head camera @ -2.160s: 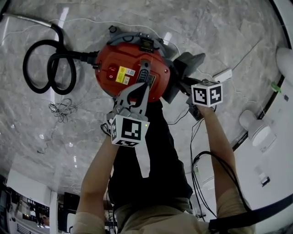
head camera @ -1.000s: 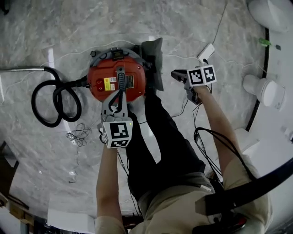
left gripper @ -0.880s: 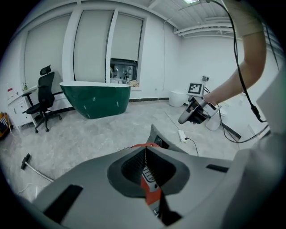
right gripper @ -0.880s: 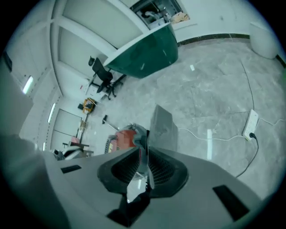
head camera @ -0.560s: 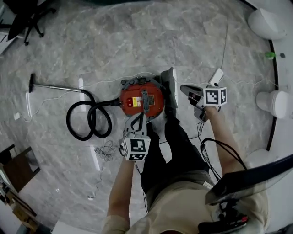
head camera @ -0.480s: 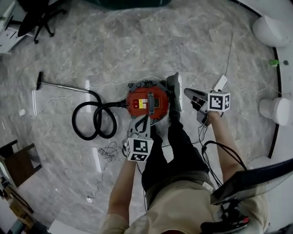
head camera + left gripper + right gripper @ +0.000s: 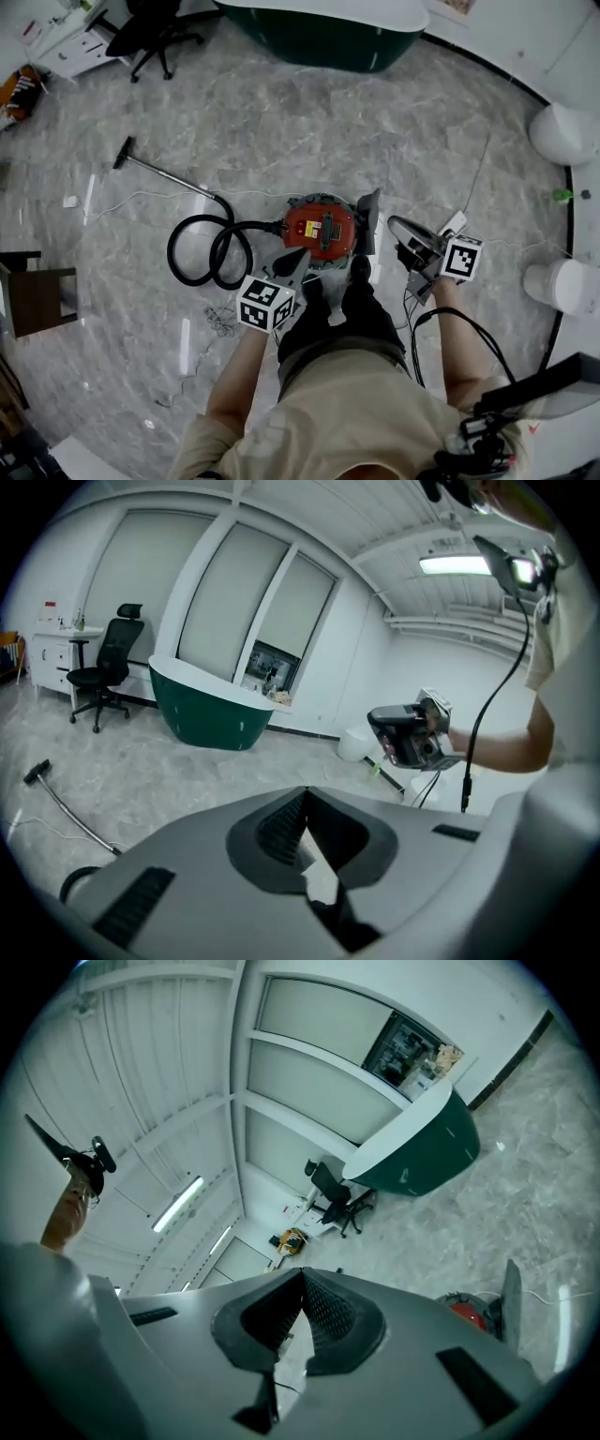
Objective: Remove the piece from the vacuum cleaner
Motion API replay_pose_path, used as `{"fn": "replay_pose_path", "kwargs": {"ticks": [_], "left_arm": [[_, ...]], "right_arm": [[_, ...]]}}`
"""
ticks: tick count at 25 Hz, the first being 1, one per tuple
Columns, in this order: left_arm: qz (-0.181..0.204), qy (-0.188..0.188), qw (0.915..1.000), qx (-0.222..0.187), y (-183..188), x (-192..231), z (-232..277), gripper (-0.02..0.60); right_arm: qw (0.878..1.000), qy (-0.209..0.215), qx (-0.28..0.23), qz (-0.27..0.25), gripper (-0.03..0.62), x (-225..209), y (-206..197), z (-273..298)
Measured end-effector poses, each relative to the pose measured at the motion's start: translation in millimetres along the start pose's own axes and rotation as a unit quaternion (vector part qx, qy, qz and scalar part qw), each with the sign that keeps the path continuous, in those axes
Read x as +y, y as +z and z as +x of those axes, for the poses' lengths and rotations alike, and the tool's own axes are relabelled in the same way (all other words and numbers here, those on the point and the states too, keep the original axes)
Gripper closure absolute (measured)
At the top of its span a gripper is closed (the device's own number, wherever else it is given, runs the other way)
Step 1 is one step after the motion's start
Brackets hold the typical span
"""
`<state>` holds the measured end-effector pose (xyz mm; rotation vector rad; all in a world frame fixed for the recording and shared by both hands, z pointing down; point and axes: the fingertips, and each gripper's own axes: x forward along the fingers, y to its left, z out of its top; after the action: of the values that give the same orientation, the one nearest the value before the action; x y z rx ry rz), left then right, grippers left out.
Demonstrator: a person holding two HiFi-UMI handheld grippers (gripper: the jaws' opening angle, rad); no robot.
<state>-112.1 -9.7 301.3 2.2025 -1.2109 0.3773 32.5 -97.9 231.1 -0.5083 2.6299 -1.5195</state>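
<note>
The red vacuum cleaner sat on the grey marble floor near the middle of the head view, just above the person's feet. A dark grey piece stood on edge just beside the cleaner's right side; whether the two touched could not be made out. The right gripper view showed the same pair at its lower right edge, the flat piece upright next to the red body. A black hose looped out from the cleaner's left side and ran on into a thin wand that pointed toward the upper left.

The left gripper was held in the air, just below the cleaner in the frame. Its jaws were pressed together with nothing between them. The right gripper was to the right of the grey piece and apart from it. Its jaws were closed tip to tip and empty.

A green tub stood at the top centre, and an office chair at the upper left.
</note>
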Motion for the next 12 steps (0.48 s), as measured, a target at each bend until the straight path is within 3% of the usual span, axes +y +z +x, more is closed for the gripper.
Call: {"fn": "replay_pose_path", "kwargs": {"ticks": [6,12], "left_arm": [[-0.010,-0.046,0.9977,-0.048,31,-4,-58,0.578],[0.008,-0.071,0.9969,-0.034,39,-55,-48,0.578]], "right_arm": [[0.999,0.028,0.001,-0.037,0.591,75,-30,14],[0.998,0.059,-0.021,-0.026,0.591,105,-32,-28]]}}
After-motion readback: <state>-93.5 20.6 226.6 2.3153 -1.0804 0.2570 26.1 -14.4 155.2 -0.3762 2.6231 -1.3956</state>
